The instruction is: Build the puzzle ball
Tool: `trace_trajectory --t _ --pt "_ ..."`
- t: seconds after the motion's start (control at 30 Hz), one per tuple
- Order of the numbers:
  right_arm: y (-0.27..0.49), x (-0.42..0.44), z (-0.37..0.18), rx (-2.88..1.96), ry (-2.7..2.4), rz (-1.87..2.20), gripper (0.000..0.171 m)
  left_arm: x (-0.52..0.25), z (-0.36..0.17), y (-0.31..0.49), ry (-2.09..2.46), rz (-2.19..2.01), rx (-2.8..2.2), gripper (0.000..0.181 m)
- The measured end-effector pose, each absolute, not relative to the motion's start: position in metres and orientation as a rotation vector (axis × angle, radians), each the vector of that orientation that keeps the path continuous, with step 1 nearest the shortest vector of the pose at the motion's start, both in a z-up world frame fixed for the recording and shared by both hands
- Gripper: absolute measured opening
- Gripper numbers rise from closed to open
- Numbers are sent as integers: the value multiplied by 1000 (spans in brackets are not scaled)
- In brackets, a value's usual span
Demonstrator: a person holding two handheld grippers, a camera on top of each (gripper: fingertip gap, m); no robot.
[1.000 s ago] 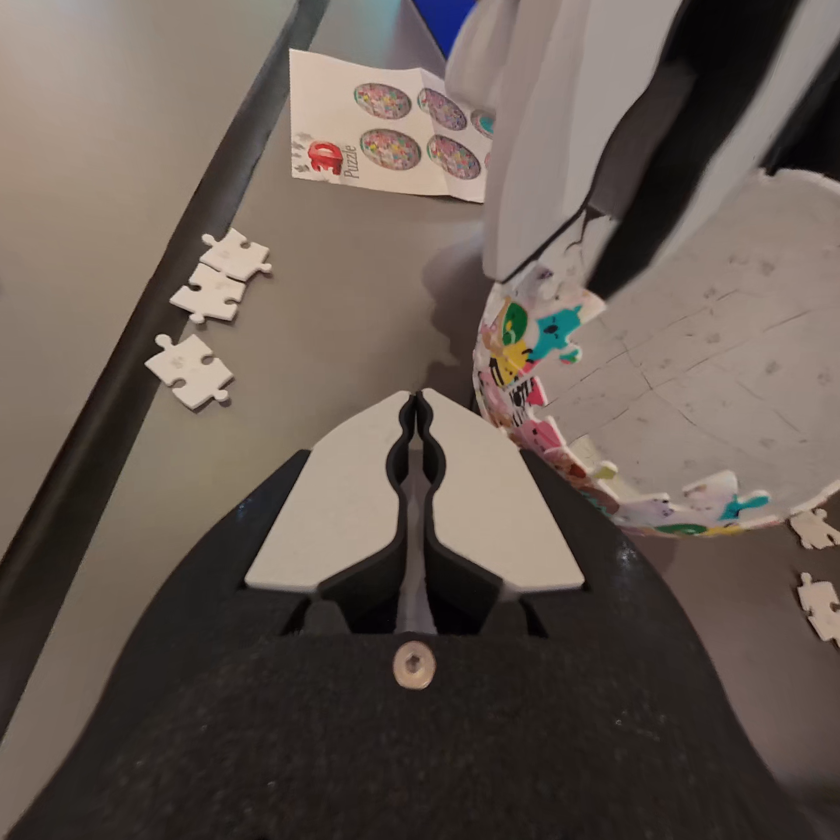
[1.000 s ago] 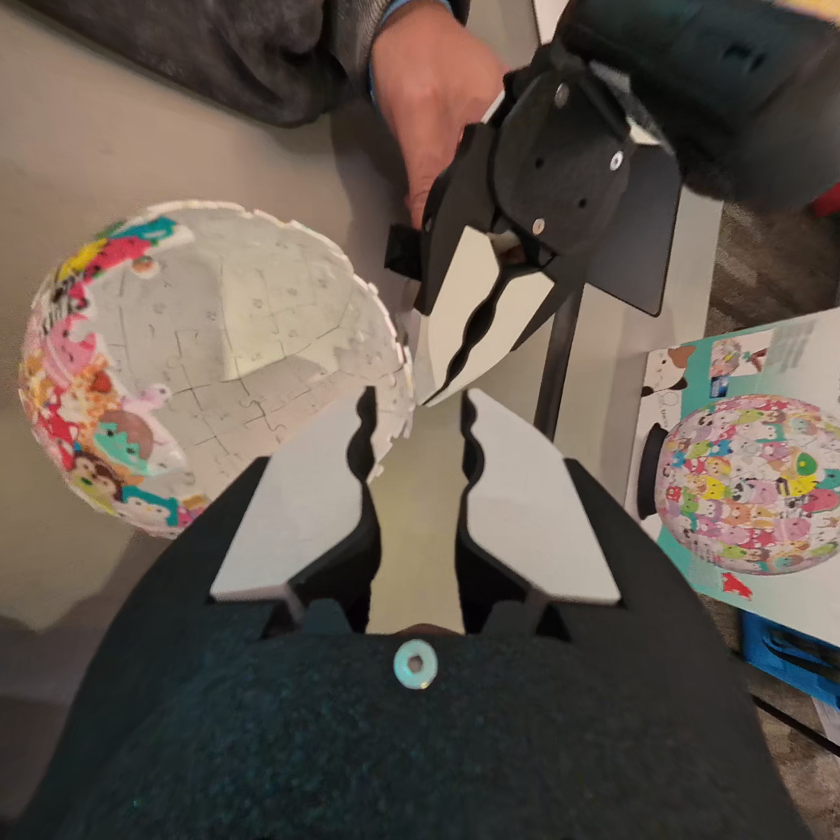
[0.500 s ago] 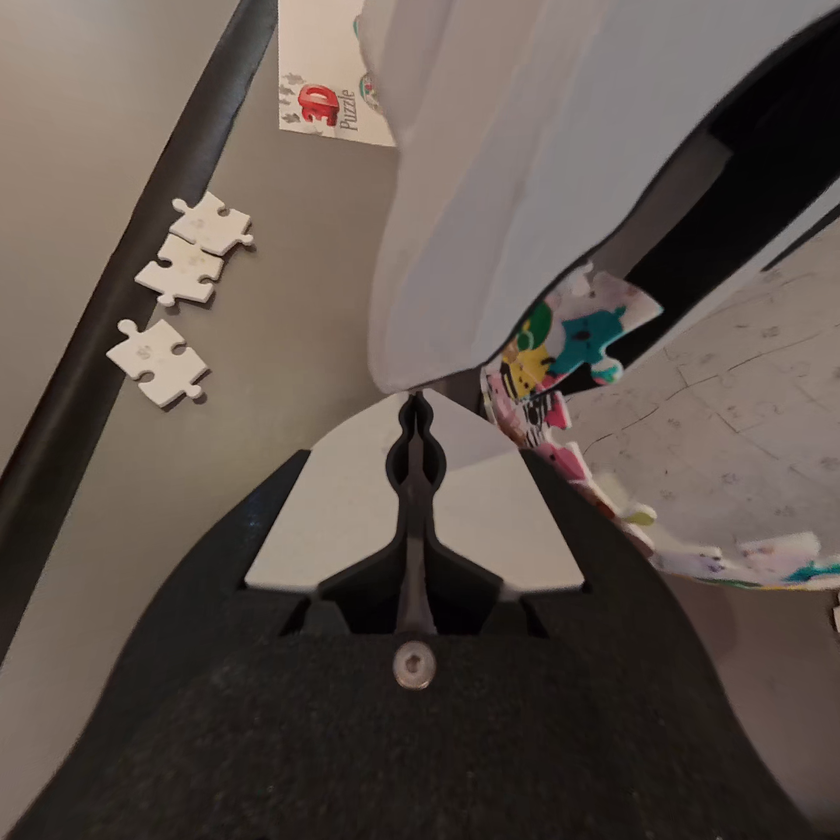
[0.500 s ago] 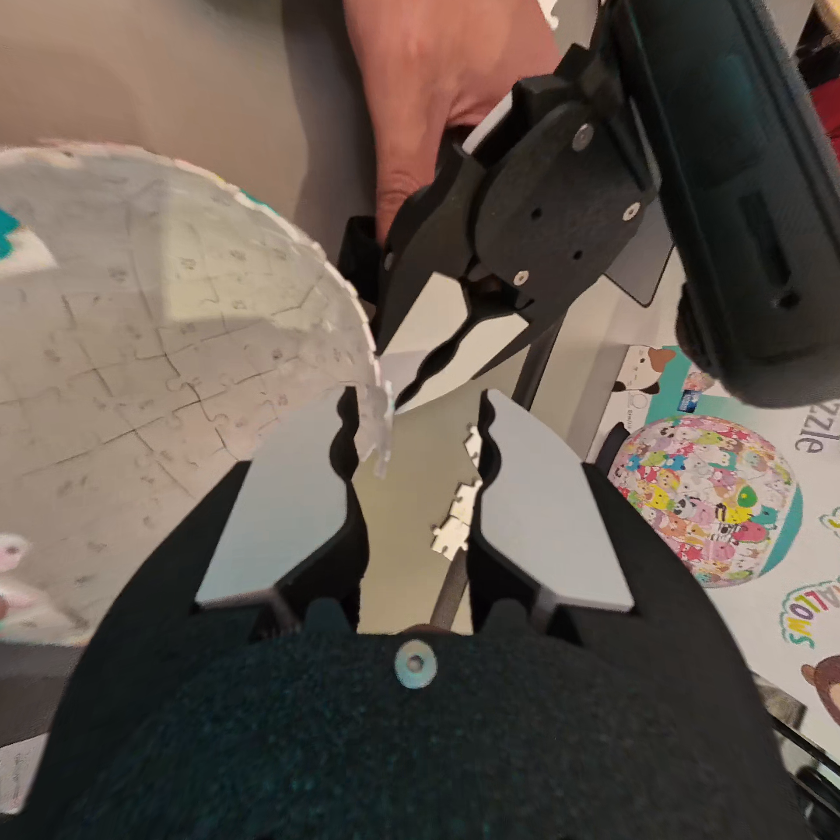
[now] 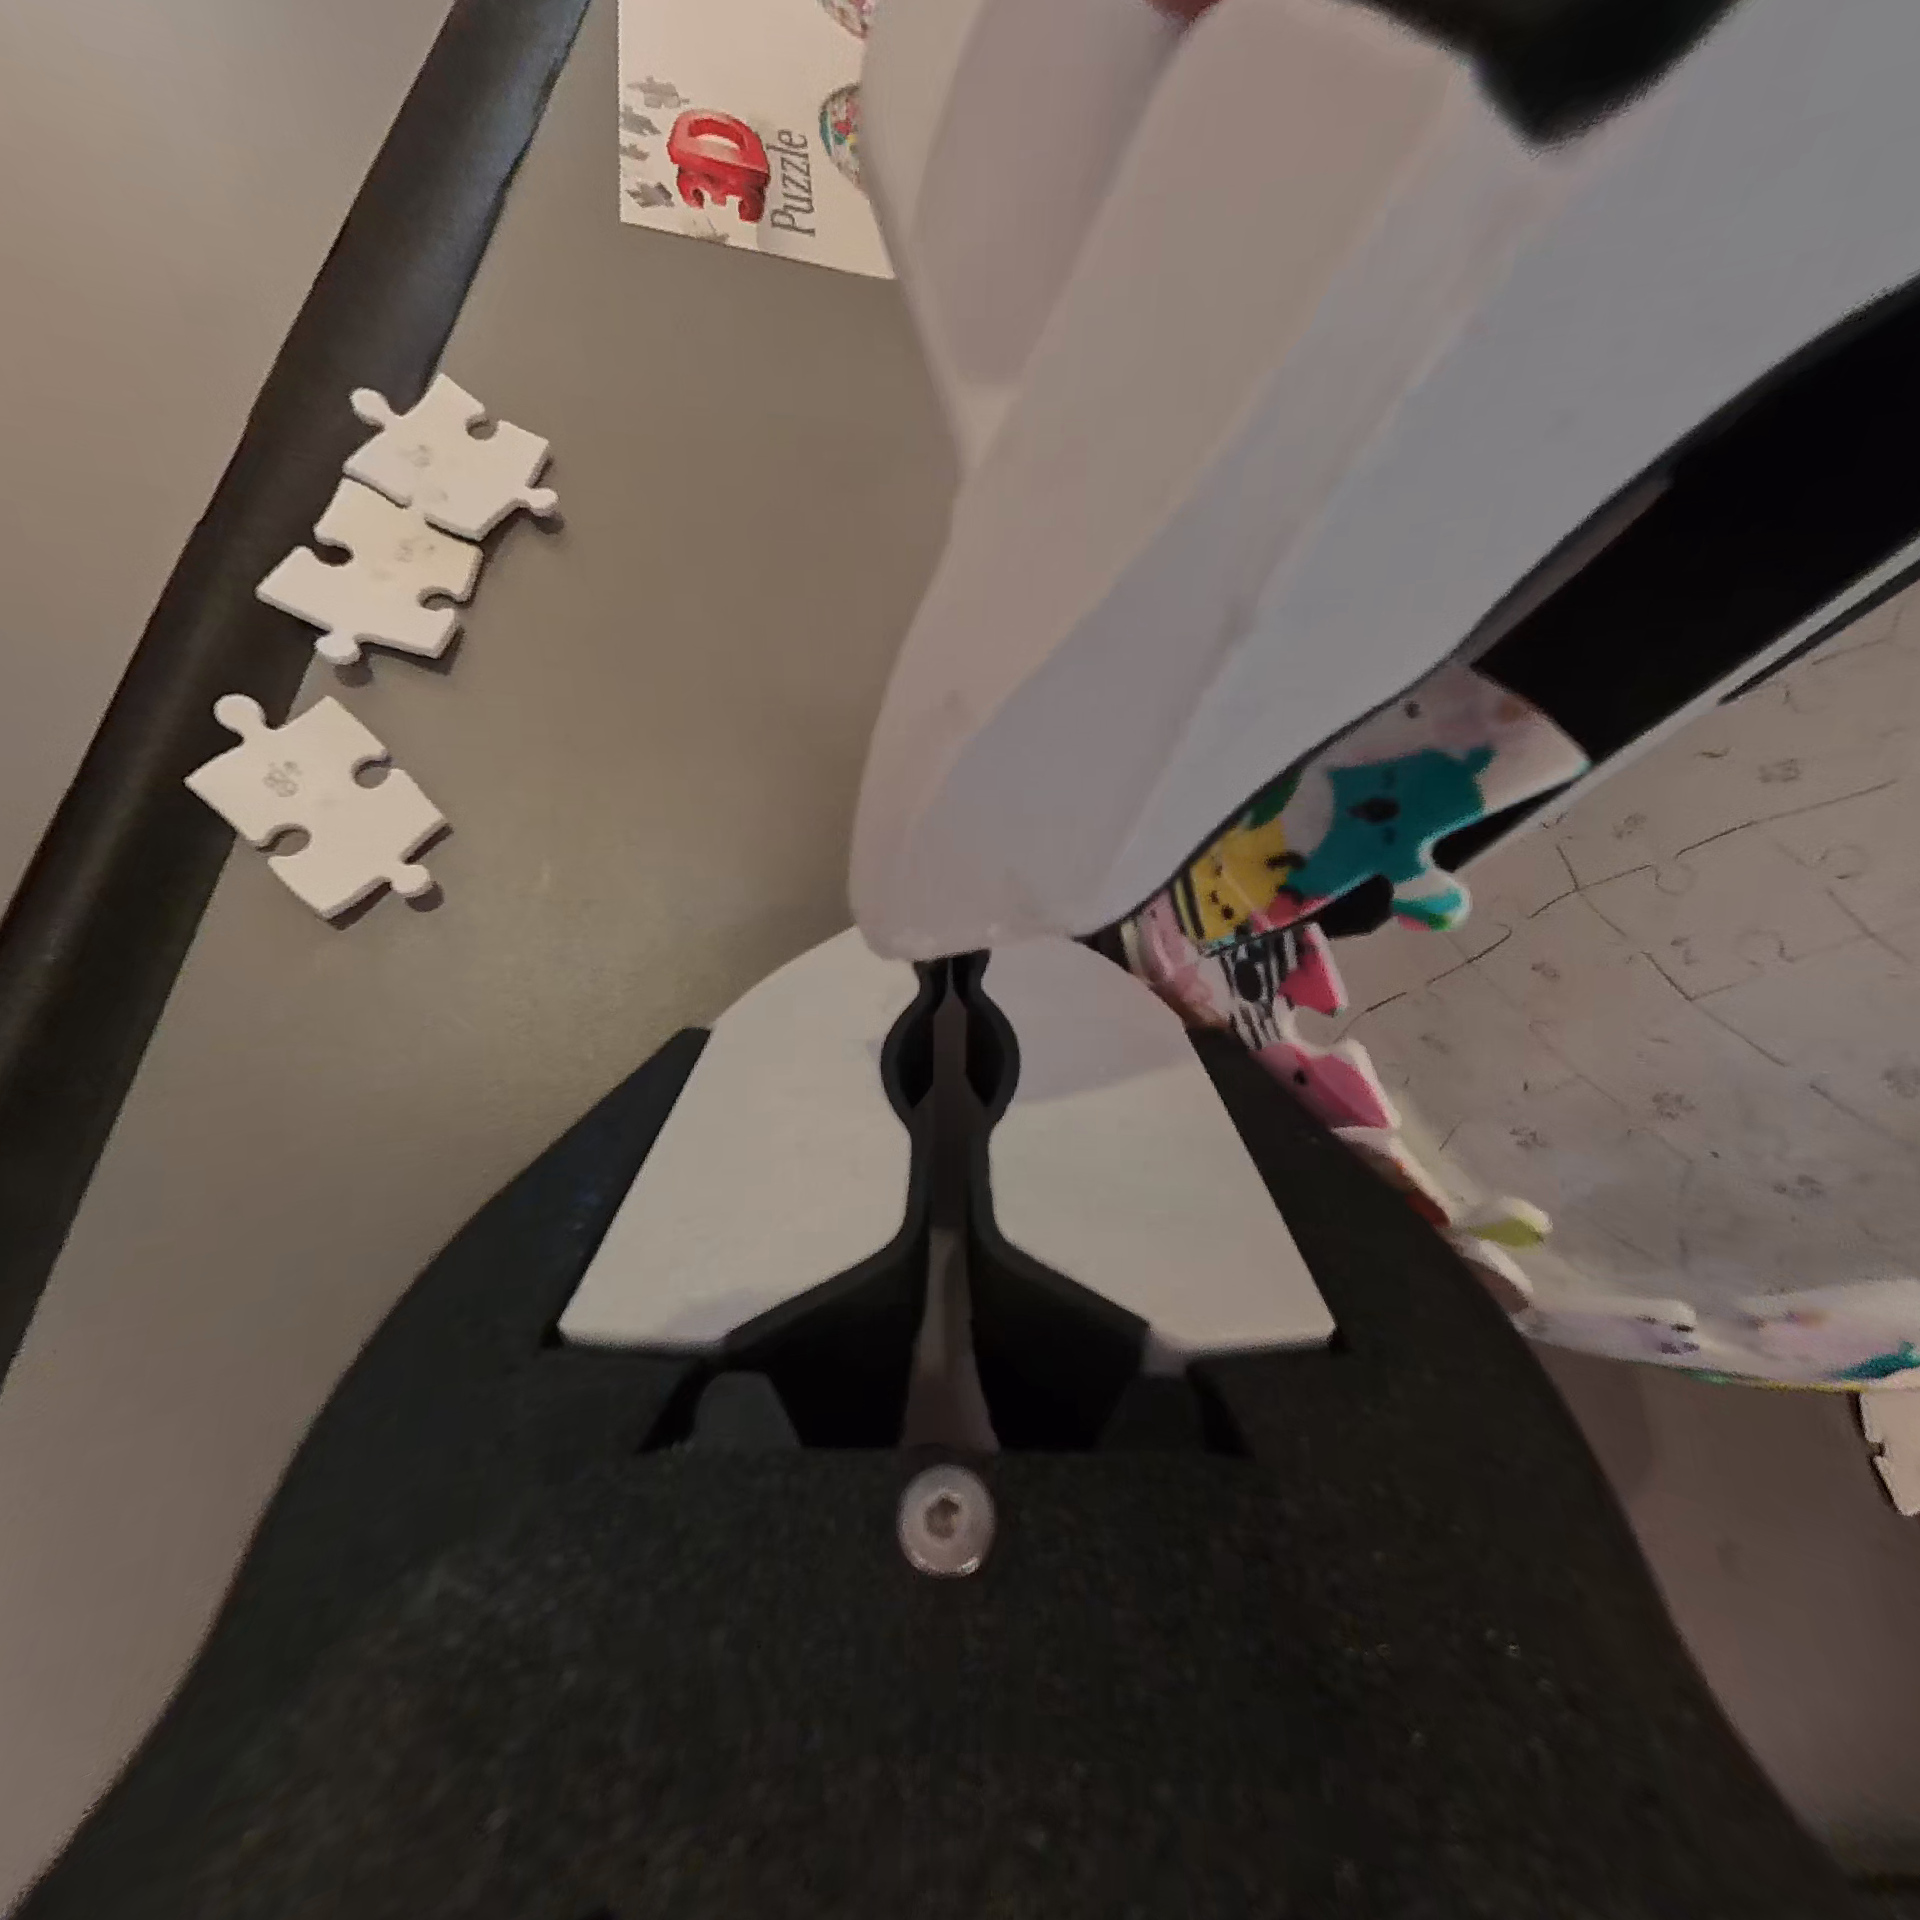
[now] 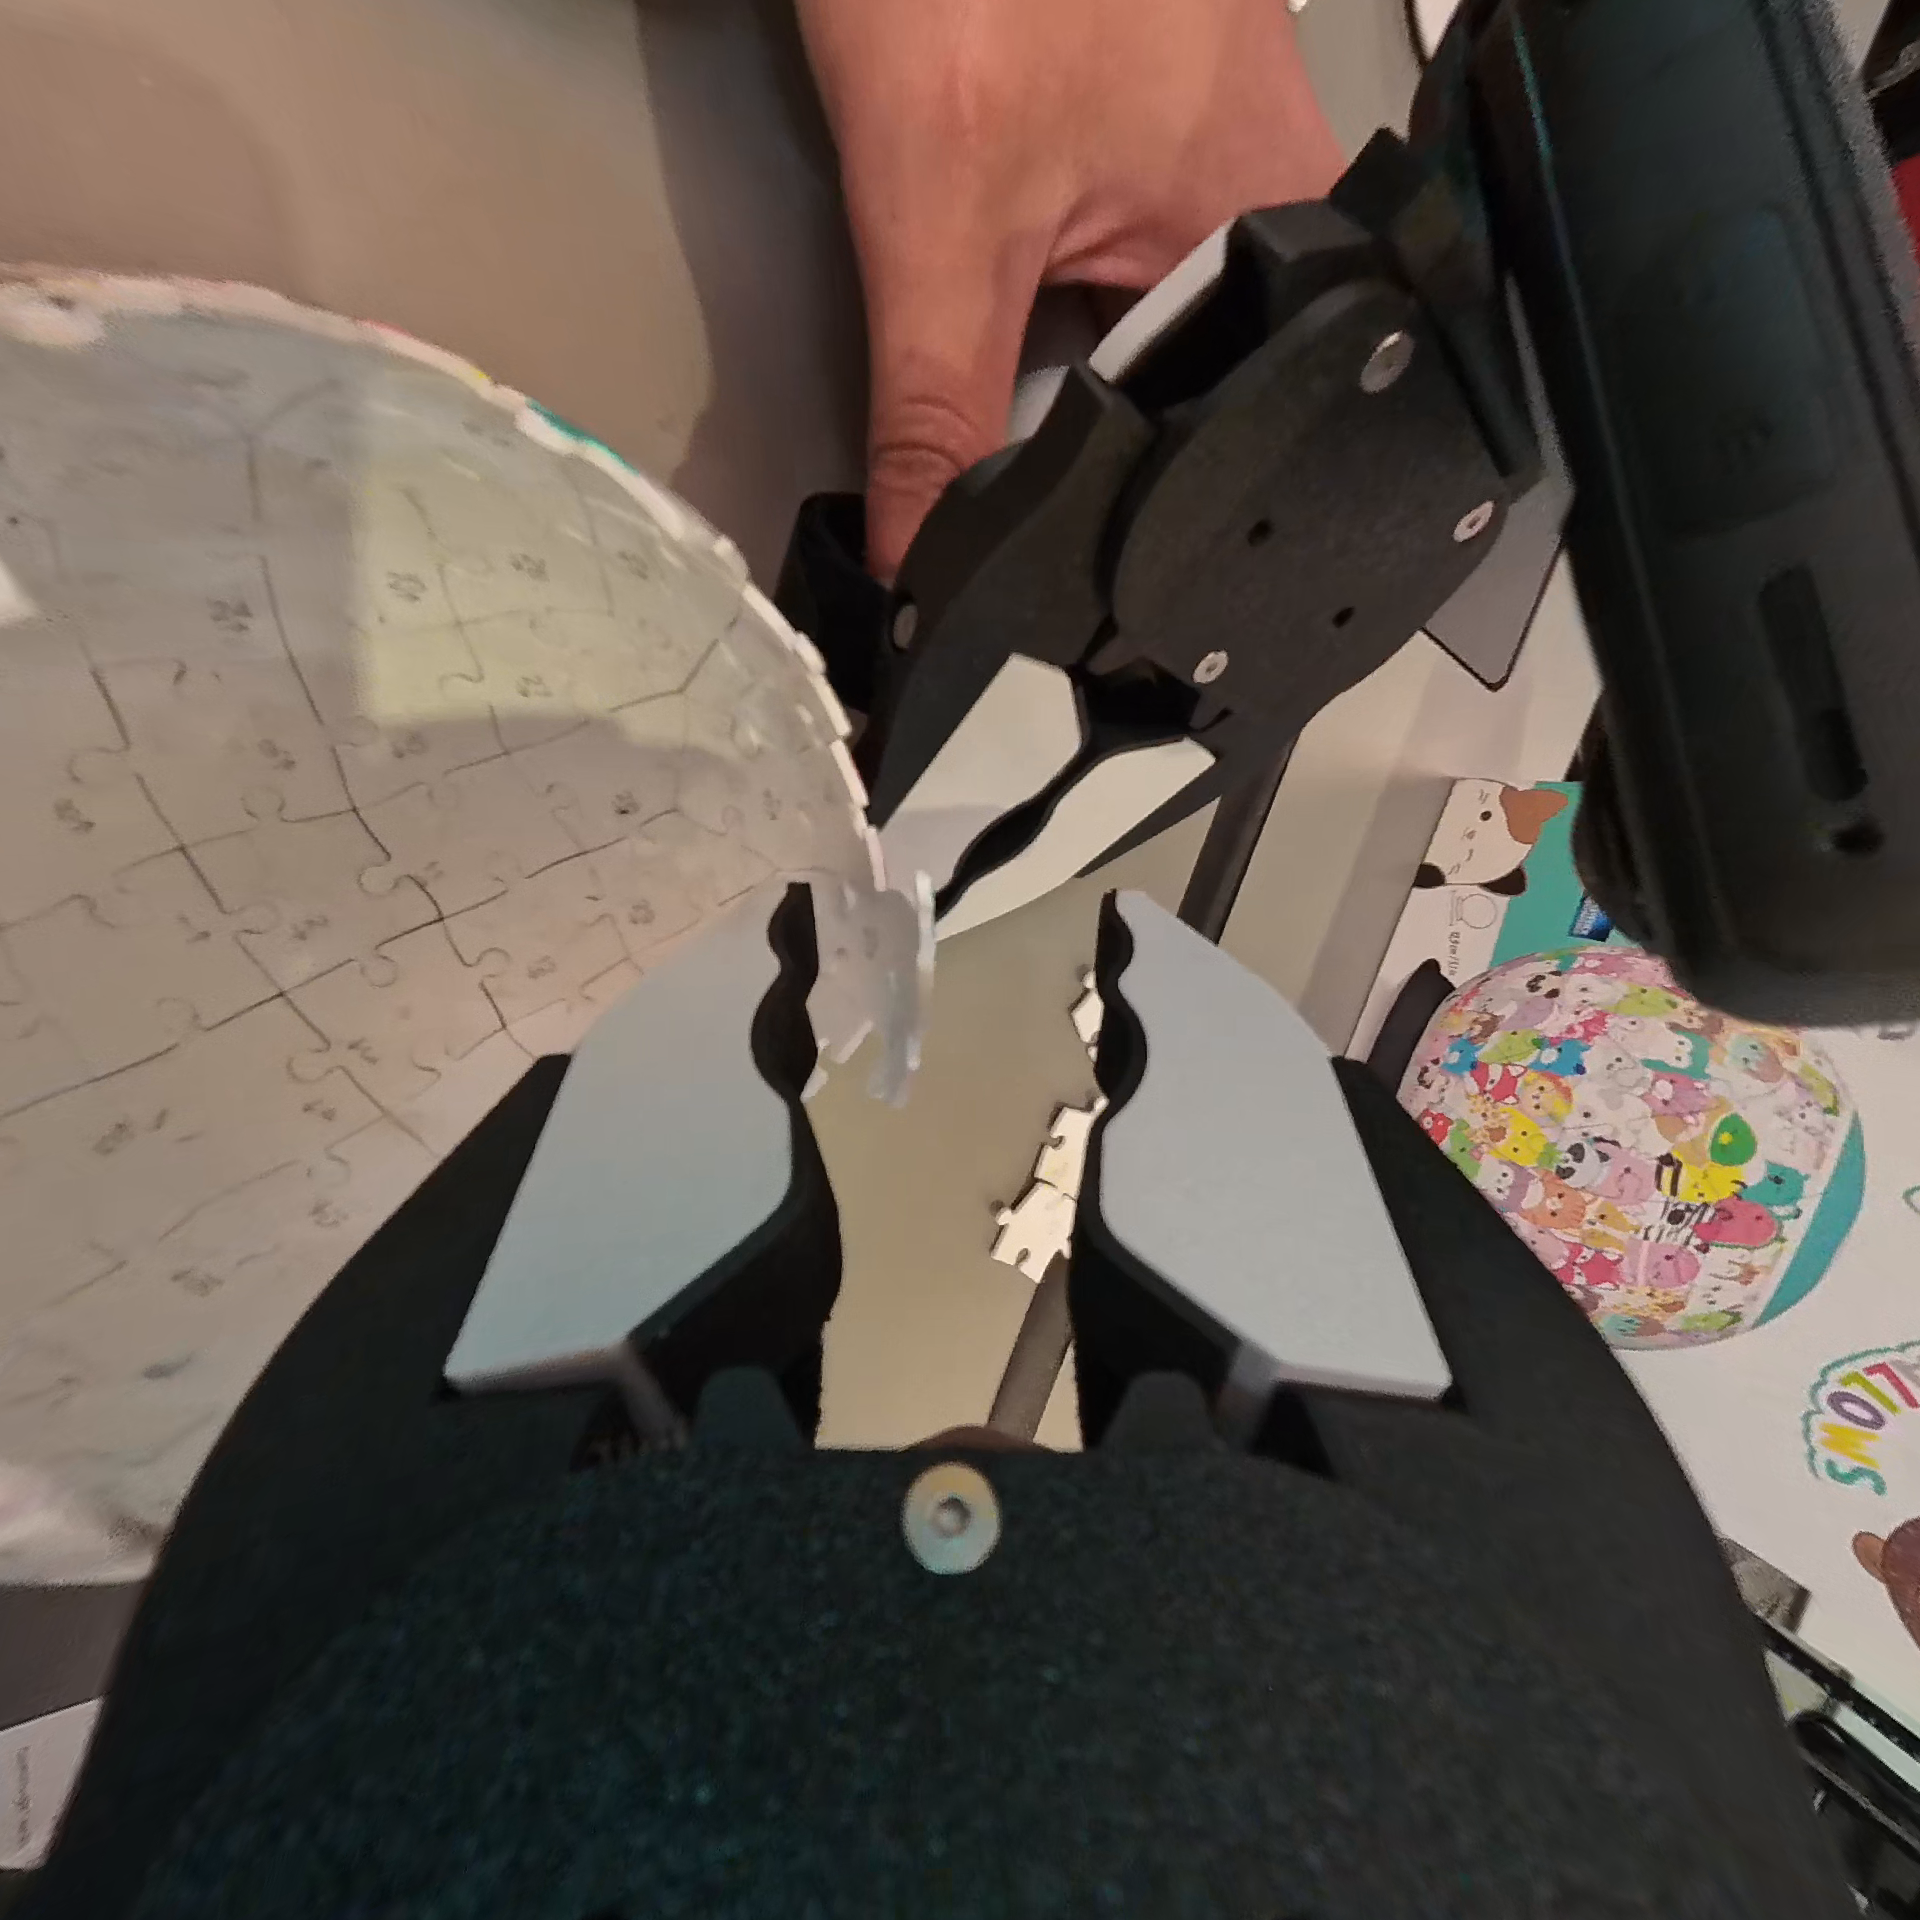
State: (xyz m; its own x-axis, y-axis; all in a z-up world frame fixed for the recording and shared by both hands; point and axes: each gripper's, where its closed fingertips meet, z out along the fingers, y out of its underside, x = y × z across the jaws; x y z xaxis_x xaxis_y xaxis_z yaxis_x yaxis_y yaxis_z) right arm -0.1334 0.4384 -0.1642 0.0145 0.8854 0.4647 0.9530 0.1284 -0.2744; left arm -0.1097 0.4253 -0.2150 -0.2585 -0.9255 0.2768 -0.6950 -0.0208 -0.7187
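Note:
The half-built puzzle ball (image 5: 1662,1039) is a bowl, white inside and colourful outside; it also shows in the right wrist view (image 6: 312,831). A piece with a teal figure (image 5: 1382,821) sticks out from its rim. In the right wrist view this piece (image 6: 873,987) shows its white back between my right gripper's fingers, against the left one. My right gripper (image 6: 961,914) is open around it. My left gripper (image 5: 951,971) is shut with nothing seen in it. Its tip (image 6: 935,902) touches the piece's edge. The right gripper's white finger (image 5: 1143,520) looms blurred above it.
Three loose white pieces (image 5: 369,582) lie beside a black strip (image 5: 260,520) on the grey table. A leaflet (image 5: 727,156) lies farther off. Another piece (image 5: 1891,1444) lies under the ball's rim. The puzzle box (image 6: 1621,1143) is at right. A hand (image 6: 1039,208) holds the left gripper. Tip to tip, the grippers are about 6 cm apart.
The two grippers and the ball's rim have come closer together. The left gripper's small gap has closed. The right gripper stays open, now with the rim piece between its fingers.

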Motion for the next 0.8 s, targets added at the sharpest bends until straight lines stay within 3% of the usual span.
trace_trajectory --t 0.8 --pt "437 -135 -174 -1809 -1909 -185 58 -111 -216 426 1976 -1244 -1786 0"
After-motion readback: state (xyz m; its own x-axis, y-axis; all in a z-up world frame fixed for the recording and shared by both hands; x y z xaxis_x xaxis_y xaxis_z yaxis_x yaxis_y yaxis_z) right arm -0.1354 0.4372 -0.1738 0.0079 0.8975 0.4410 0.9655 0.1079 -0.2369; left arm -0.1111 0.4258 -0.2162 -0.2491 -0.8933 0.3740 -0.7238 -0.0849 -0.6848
